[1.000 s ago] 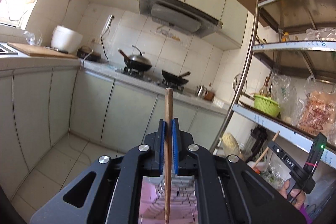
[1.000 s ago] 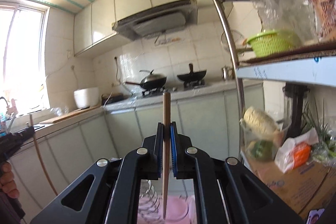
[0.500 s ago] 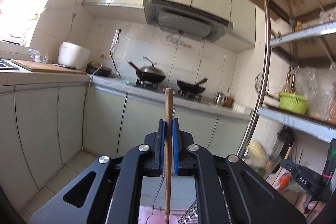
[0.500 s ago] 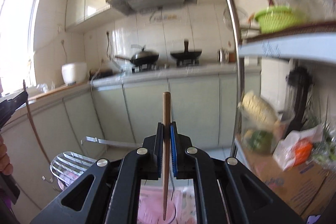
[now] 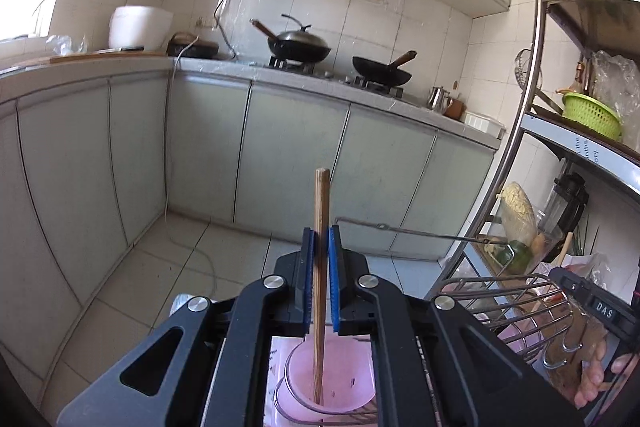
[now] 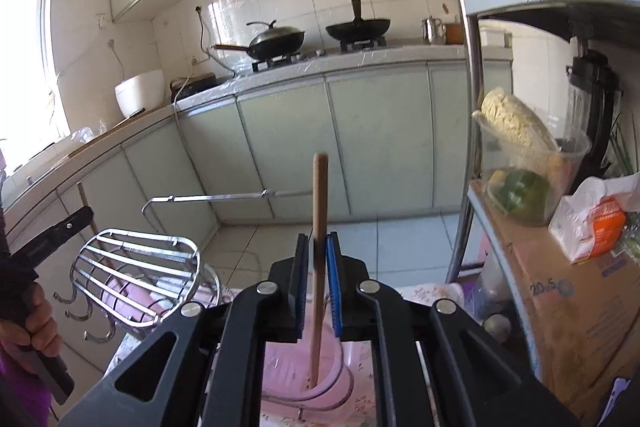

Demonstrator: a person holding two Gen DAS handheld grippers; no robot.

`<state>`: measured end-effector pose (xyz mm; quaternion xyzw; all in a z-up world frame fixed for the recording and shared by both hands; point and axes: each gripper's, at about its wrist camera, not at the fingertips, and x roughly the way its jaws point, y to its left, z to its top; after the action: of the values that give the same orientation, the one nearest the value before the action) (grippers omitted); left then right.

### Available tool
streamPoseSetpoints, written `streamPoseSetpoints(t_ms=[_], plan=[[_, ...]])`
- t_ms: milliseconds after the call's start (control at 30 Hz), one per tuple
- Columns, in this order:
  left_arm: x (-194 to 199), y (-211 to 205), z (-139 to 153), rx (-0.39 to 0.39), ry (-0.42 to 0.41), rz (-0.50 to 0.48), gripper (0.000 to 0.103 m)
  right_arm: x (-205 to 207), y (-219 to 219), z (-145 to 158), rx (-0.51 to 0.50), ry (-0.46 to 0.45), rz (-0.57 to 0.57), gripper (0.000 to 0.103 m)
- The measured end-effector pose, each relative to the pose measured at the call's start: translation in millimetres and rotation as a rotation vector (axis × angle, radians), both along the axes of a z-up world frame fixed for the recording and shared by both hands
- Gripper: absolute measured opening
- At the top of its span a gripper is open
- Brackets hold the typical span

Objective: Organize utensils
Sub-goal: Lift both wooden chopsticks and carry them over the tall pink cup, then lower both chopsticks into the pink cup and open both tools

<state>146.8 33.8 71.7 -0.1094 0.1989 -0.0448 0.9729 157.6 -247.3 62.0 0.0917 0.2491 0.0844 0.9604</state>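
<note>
Kitchen cabinets behind, two chopsticks over pink cups.
Left gripper [image 5: 319,263] pinches its chopstick [image 5: 321,227]; right gripper [image 6: 318,267] jaws are opening around theirs [image 6: 319,227], cup [image 6: 288,367] below.

The chopstick [image 5: 321,227] in the left view is light brown wood; the cup [image 5: 328,383] under it is translucent pink; the gripper pads [image 5: 308,267] are blue on black arms; the basket [image 5: 592,115] is lime green; the cabinet doors [image 6: 376,147] are pale grey-green; the cloth [image 6: 432,295] has a faint floral print.
</note>
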Motion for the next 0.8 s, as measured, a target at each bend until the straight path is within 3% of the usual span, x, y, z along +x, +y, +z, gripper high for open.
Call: streamPoseSetpoints(t_ms=[67, 133, 233, 367, 533, 800], plan=[[1, 3, -3, -0.011, 0.015, 0.002, 0.009, -4, 3, -3, 0.004, -0.001, 0.008, 0.020], [0, 5, -5, -0.017, 0.029, 0.017, 0.018, -12, 6, -5, 0.007, -0.013, 0.006, 0.023], [-8, 11, -2, -0.042, 0.037, 0.031, 0.021, -27, 8, -9, 0.005, -0.038, -0.002, 0.036], [-26, 18, 2, -0.061, 0.018, 0.049, 0.023, -49, 9, -16, -0.003, -0.060, -0.010, 0.037], [-53, 18, 2, -0.064, 0.015, 0.044, 0.025, -76, 2, -27, 0.058, -0.059, -0.015, 0.037], [-88, -6, -32, 0.008, 0.104, -0.049, 0.032, -95, 6, -73, 0.078, 0.077, 0.011, 0.037]])
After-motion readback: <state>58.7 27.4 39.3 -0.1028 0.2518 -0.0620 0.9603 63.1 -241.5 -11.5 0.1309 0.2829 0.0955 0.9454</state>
